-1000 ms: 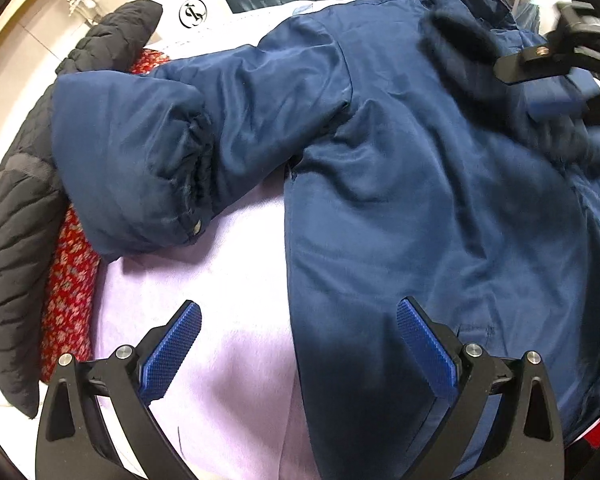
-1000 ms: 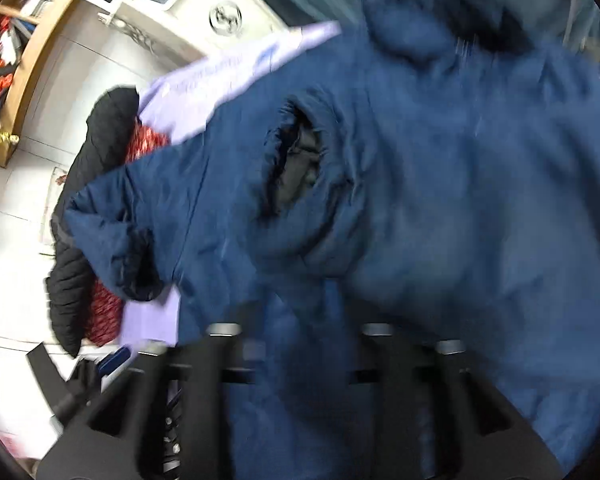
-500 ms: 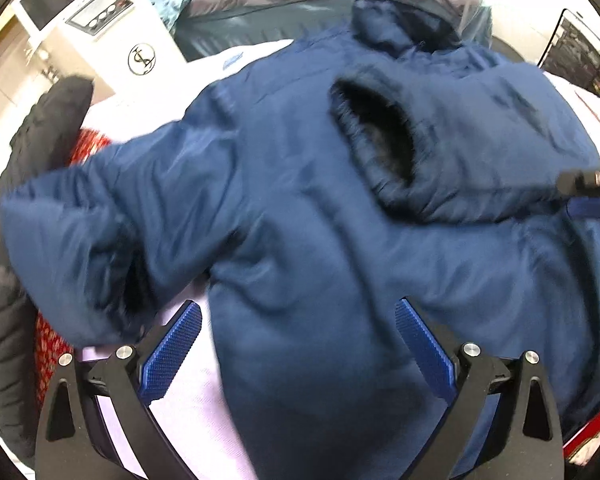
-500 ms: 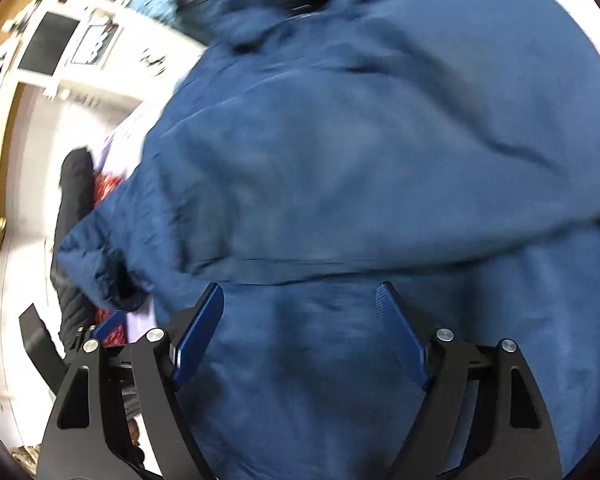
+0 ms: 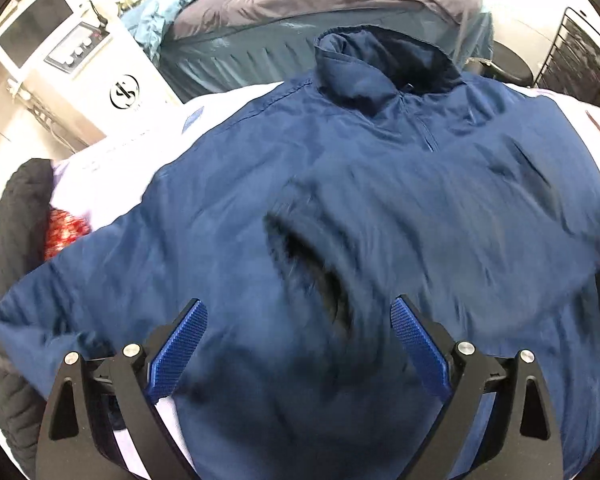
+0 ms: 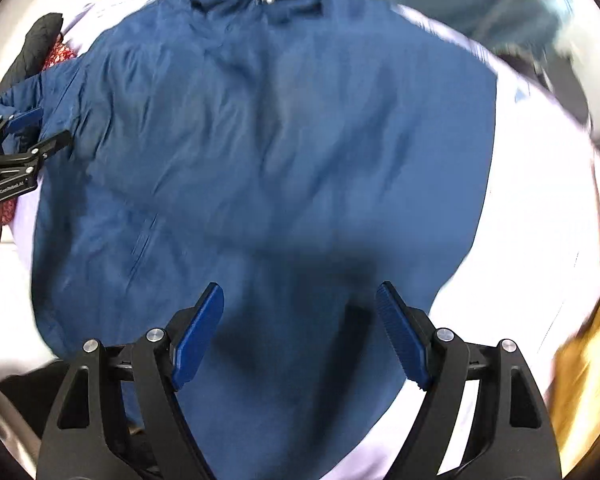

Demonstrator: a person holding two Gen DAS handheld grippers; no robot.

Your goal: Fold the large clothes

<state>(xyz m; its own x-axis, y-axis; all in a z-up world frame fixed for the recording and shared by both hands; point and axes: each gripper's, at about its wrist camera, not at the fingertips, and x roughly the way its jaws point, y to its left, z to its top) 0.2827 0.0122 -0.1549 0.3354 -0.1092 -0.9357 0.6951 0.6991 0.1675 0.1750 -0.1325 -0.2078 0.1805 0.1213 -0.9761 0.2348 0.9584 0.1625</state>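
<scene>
Both grippers hang wide-jawed and empty over the navy jacket (image 5: 380, 200): the left gripper (image 5: 298, 340), its jaws just narrowing slightly, frames a dark sleeve opening (image 5: 320, 276); the right gripper (image 6: 300, 324) frames smooth fabric. Jacket covers the lilac-sheeted surface (image 6: 540, 220). Left of frame lie a black quilted coat (image 5: 8, 240) and red patterned cloth (image 5: 64, 228); beyond, a white appliance (image 5: 80, 68) and grey mattress (image 5: 300, 12).

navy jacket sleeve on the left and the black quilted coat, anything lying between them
In the left wrist view a red patterned cloth shows between the navy jacket sleeve and the black quilted coat, on the pale lilac sheet.
</scene>
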